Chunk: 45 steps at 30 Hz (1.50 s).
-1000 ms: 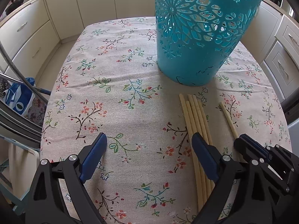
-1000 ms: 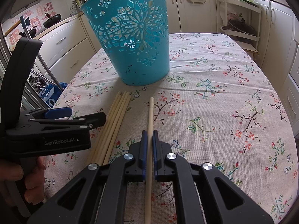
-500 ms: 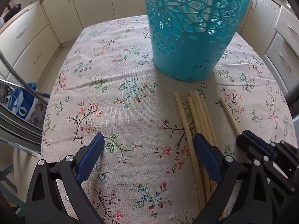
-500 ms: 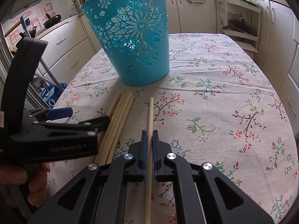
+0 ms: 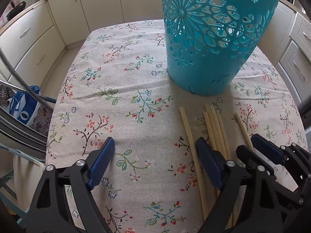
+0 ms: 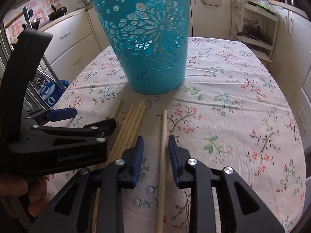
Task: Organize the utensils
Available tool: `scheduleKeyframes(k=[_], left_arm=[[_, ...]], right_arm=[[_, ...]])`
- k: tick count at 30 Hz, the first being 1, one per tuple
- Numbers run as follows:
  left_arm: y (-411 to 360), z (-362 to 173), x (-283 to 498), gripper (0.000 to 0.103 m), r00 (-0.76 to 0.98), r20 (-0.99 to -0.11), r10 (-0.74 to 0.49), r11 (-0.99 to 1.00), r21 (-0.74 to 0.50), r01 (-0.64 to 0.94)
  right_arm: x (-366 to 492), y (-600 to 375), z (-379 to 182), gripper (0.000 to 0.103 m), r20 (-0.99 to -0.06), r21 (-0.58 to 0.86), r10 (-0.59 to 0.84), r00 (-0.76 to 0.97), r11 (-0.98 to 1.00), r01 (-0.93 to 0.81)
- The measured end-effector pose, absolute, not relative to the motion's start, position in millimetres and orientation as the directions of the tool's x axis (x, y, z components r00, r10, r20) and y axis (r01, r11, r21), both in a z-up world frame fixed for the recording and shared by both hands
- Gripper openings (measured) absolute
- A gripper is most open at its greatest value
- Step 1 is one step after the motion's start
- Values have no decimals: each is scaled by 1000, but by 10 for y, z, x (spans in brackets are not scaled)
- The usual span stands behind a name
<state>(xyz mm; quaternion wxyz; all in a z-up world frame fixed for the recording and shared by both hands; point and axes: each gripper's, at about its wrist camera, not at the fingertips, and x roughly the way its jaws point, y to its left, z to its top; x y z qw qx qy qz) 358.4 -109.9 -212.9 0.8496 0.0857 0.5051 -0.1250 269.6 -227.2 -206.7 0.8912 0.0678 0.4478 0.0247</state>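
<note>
From the left wrist camera, six pale wooden sticks (image 5: 213,128) lie on the table (image 5: 120,89), which has a cloth with small flowers: one stick a little apart on the left, four close together in a bundle, and one alone (image 5: 243,128) more to the right. Behind them stands one turquoise basket (image 5: 211,44) with cut-out flower holes, upright, near the far ends of the sticks but not touching them. The left tongs (image 5: 155,151) are spread wide and are closing at this moment; between the two blue pads there is only cloth and the lower part of the leftmost stick, and nothing is pressed. The right tongs (image 5: 258,145) show at the right edge, beside the single stick. Cream cabinets (image 5: 38,38) with drawers go around the table, and one blue-white bag (image 5: 23,106) is down at the left. From the right wrist camera, the same basket (image 6: 147,44) stands ahead. The right tongs (image 6: 155,151) are opening, and the single stick (image 6: 163,145) lies between the pads, on the cloth, with a gap on each side, so it is released. The other five sticks (image 6: 132,124) lie to the left, partly under the left tongs (image 6: 93,120), which a hand (image 6: 25,188) holds. A white shelf rack (image 6: 254,29) stands at the right wall
</note>
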Motion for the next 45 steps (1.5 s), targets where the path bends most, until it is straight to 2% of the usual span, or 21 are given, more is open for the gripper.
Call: scheduleKeyframes(k=[3, 5, 8, 10, 11, 13, 15, 20, 22, 37, 41, 45], left_arm=[[-1114, -2117, 3614, 69, 460, -877, -140, 951, 11, 310], [-1134, -2115, 3639, 67, 461, -875, -146, 948, 8, 317], [-1175, -2112, 3635, 54, 468, -870, -156, 941, 13, 337], [-1217, -2102, 3615, 31, 466, -868, -169, 932, 12, 361], [-1244, -2098, 3603, 25, 459, -869, -182, 925, 7, 380], [-1299, -2092, 3578, 8, 440, -873, -209, 909, -8, 416], [-1331, -2090, 3551, 5, 431, -874, -226, 899, -17, 437], [-1359, -1984, 3386, 4, 470, -852, -232, 888, 11, 460], [-1372, -1872, 3300, 4, 505, -828, -243, 883, 28, 469], [-1480, -1296, 2926, 5, 634, -693, -342, 832, 89, 547], [-1466, -1175, 2882, 5, 641, -666, -380, 825, 68, 560], [-1351, -934, 2900, 5, 645, -620, -448, 825, -9, 565]], right_arm=[[2740, -2281, -2073, 26, -800, 133, 102, 591, 991, 9], [2778, -2284, -2074, 23, -806, 122, 96, 584, 992, 6], [2850, -2288, -2066, 20, -818, 115, 97, 567, 993, -3], [2871, -2260, -2062, 14, -826, 78, 75, 558, 997, -19], [2862, -2238, -2057, 9, -830, 61, 68, 554, 998, -31], [2852, -2252, -2041, 6, -841, 74, 90, 534, 996, -52], [2813, -2357, -2029, 6, -842, 156, 150, 518, 987, -31], [2629, -2692, -2136, 6, -794, 376, 281, 540, 924, 72], [2612, -2724, -2162, 6, -776, 416, 299, 555, 905, 94], [2567, -2754, -2189, 6, -742, 433, 290, 604, 896, 103], [2555, -2699, -2173, 6, -742, 383, 251, 621, 920, 85], [2558, -2674, -2180, 6, -740, 368, 238, 629, 926, 82]])
